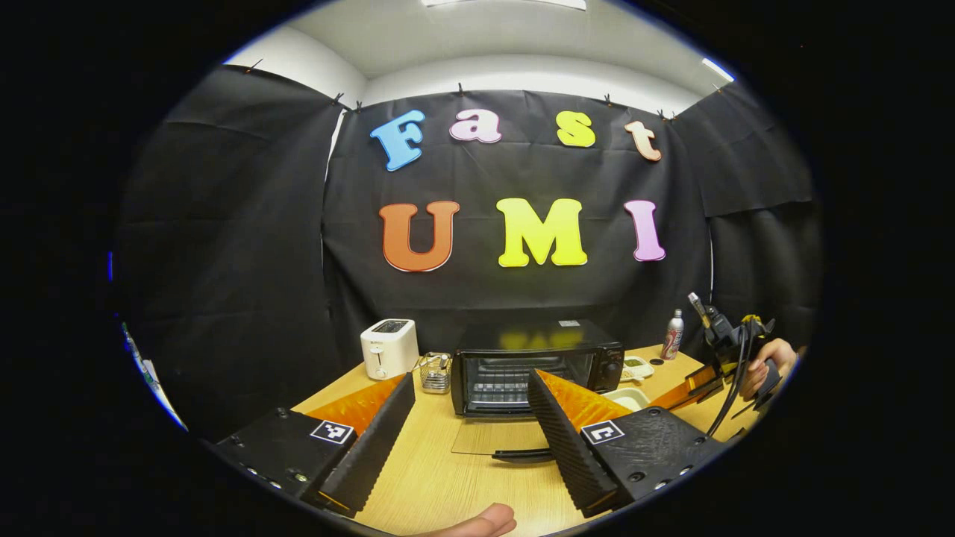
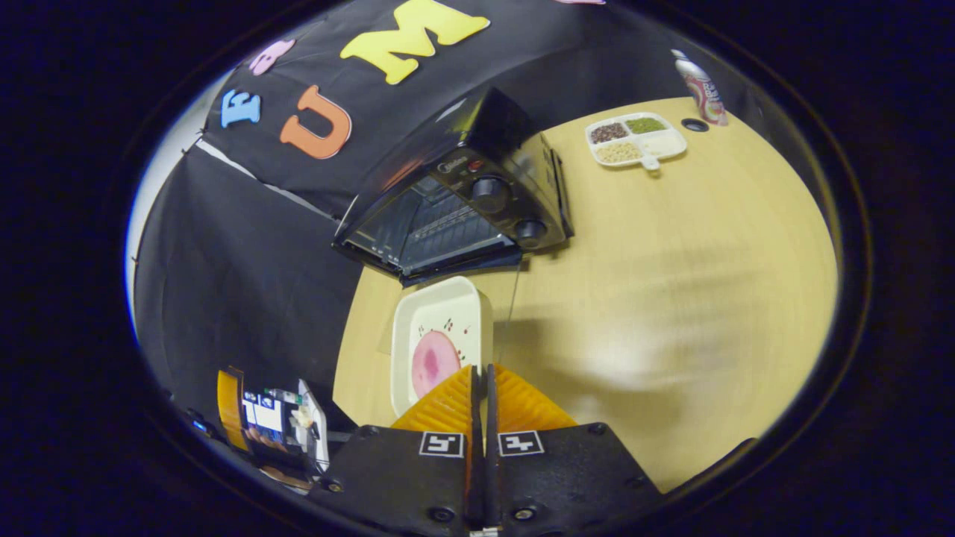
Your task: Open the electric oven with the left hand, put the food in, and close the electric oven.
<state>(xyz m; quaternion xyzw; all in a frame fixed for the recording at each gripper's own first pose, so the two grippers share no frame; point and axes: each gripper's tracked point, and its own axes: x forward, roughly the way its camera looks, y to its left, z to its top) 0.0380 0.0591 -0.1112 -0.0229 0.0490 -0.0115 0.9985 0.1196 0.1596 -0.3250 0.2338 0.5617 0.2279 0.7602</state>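
The black electric oven [image 1: 522, 362] stands at the table's middle with its glass door [image 1: 496, 436] folded down flat and its wire rack in sight. My left gripper [image 1: 470, 379] is open in front of that door, holding nothing. In the right gripper view the oven [image 2: 462, 201] sits ahead, tilted. My right gripper [image 2: 481, 371] is shut on the rim of a white dish [image 2: 440, 321] that carries a round pink food [image 2: 433, 362], just short of the oven's opening. From the left gripper view, the right gripper [image 1: 705, 382] and the hand [image 1: 765, 365] holding it are at far right.
A white toaster [image 1: 389, 347] and a small wire basket [image 1: 435, 371] stand left of the oven. Right of it are a sectioned dish of grains [image 2: 634, 138] and a bottle [image 2: 701, 78]. A thumb [image 1: 485, 522] shows at the table's near edge.
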